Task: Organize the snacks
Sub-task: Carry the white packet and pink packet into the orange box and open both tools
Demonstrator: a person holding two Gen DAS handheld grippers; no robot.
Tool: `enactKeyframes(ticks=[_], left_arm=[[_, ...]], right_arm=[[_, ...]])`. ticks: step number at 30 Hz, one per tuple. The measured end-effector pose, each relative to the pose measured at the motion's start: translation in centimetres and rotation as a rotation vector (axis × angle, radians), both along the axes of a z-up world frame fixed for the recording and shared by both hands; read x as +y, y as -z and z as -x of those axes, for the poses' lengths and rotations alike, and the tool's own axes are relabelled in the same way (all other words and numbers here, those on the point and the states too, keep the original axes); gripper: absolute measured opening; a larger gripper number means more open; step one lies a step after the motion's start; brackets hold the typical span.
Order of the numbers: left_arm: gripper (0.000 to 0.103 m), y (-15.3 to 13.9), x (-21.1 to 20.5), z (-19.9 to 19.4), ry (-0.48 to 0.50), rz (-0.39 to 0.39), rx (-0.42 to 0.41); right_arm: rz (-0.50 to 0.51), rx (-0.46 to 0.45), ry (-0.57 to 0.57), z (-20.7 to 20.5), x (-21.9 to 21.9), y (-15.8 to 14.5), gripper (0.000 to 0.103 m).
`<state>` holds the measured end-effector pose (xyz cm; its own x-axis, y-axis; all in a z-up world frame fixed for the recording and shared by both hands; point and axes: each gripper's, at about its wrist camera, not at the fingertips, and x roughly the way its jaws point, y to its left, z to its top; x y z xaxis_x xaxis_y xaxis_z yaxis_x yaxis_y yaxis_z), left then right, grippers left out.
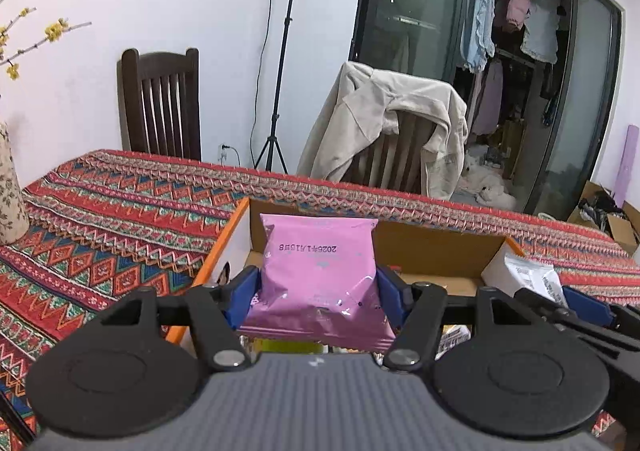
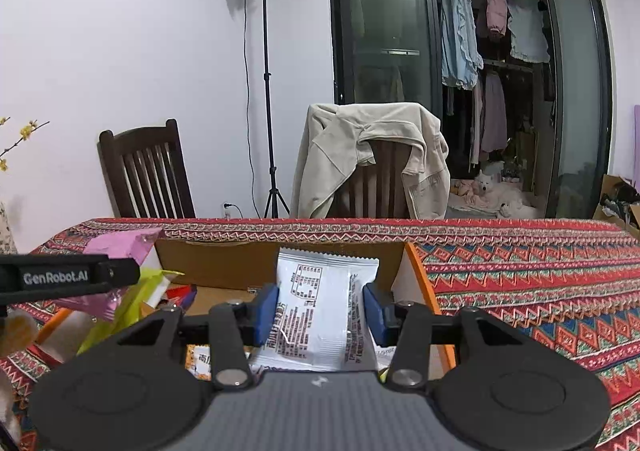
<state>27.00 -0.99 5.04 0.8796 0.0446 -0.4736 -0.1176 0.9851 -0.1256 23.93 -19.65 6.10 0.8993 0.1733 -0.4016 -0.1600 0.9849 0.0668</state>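
My left gripper is shut on a pink snack packet and holds it upright above an open cardboard box with an orange rim. My right gripper is shut on a white snack packet with printed text, held above the same box. The right gripper and its white packet show at the right of the left wrist view. The left gripper's finger and the pink packet show at the left of the right wrist view. Several snacks, one yellow-green, lie in the box.
The box sits on a table with a red patterned cloth. Behind it stand a dark wooden chair, a chair draped with a beige jacket and a light stand. A floral vase stands at the table's left.
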Motion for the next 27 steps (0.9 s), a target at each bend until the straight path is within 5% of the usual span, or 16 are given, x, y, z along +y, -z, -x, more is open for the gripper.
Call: enactKeyframes(ticks=[16, 18, 19, 20, 21, 27], left_arm=[[0.067, 1.1, 0.2, 0.0, -0.011, -0.023, -0.021], [0.080, 1.0, 0.3, 0.3, -0.008, -0.013, -0.039], [0.094, 0.9, 0.3, 0.4, -0.012, -0.008, -0.050], [0.103, 0.8, 0.3, 0.7, -0.024, -0.010, -0.067], [0.103, 0.8, 0.3, 1.0, -0.032, -0.013, -0.082], [0.103, 0.8, 0.4, 0.9, -0.040, -0.006, -0.072]], right_arm=[[-0.025, 0.032, -0.012, -1.3, -0.7, 1.7, 0.048], [-0.028, 0.038, -0.020, -1.3, -0.8, 1.9, 0.065], [-0.035, 0.044, -0.023, -1.4, -0.9, 1.9, 0.085], [-0.043, 0.044, -0.022, -1.4, -1.0, 2.0, 0.093], [-0.050, 0.043, -0.021, -1.4, -1.2, 2.1, 0.099], [-0.059, 0.041, 0.001, -1.1, -1.6, 2.3, 0.103]])
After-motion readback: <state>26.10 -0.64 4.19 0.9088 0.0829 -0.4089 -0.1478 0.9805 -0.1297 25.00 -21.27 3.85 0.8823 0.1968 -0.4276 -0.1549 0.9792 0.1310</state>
